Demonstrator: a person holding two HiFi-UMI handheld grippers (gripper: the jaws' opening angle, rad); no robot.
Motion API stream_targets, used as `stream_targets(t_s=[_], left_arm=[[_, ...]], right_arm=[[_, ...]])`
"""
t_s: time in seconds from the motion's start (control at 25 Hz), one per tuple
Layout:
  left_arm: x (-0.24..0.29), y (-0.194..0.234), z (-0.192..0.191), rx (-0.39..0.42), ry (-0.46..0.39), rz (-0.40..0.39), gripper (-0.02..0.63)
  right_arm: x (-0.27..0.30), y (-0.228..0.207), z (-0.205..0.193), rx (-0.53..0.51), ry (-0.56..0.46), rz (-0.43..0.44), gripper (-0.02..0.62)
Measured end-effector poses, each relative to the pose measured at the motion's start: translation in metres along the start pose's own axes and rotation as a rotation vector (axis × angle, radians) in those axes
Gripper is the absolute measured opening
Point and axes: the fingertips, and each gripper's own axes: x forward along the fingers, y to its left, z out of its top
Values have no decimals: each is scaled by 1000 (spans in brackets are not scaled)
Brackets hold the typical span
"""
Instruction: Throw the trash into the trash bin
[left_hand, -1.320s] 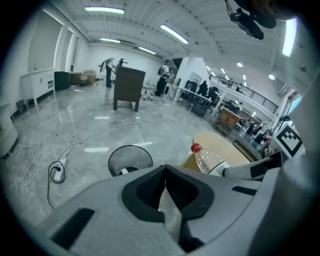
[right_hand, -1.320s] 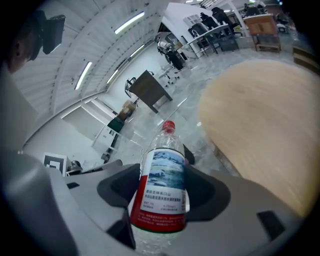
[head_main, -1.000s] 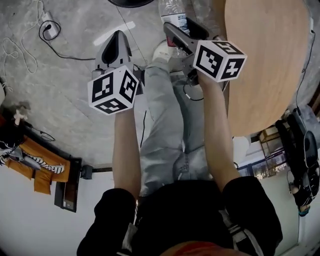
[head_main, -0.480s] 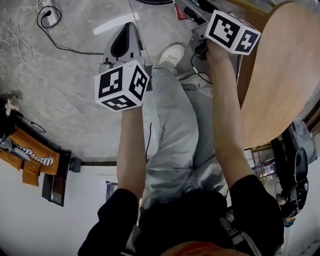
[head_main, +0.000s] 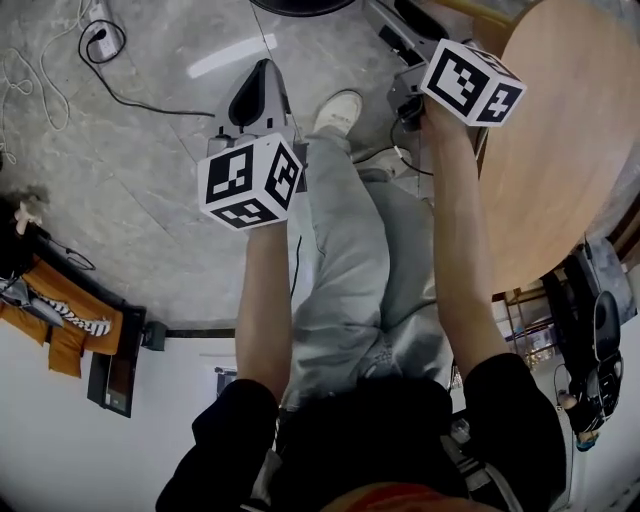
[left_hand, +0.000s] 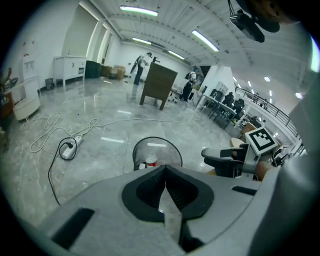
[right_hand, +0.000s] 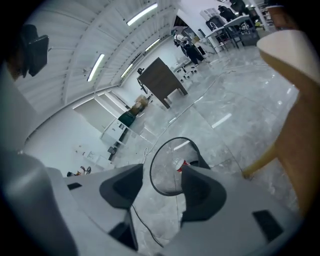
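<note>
Sitting in trash bin (right_hand: 162, 150) — bottle (right_hand: 180, 164) lies beyond right gripper's (right_hand: 162, 167) fingers (right_hand: 200, 192).

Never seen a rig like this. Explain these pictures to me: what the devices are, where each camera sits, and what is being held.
There is no robot here. A person stands holding a two-jaw gripper in each hand, and a cube with square markers sits on each one.

The head view comes from a camera on the person's head, looking steeply down at the floor, with a wooden table at the right. The other two views come from cameras riding on the grippers, each looking along its own jaws.

The left gripper has its jaws together with nothing between them. The right gripper has its jaws apart and is also empty.

Both point towards a round trash bin on the floor. A red-labelled item, probably a bottle, lies inside it.
</note>
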Motion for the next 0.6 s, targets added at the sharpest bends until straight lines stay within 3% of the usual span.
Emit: stream_targets(t_s=[0.04,0.12,0.16,0.4,0.6], left_arm=[[0,-2,5,8,1,-8,8],[-3,-12,18,33,-2,-28,9],[-7,-19,24,47,-4,-39,8],[-52,-83,62,123,-27,-94,9],[-85,-149,89,202,-49,-207,8]], right_arm=[[-6,3,1,-2,-9,-3,211],[-25,8,4,-18,-43,-21,49],[-37,13,5,-27,-59,-21,32],[-135,61,24,-79,-128,45,18],[-232,69,45,-74,-272,-53,14]])
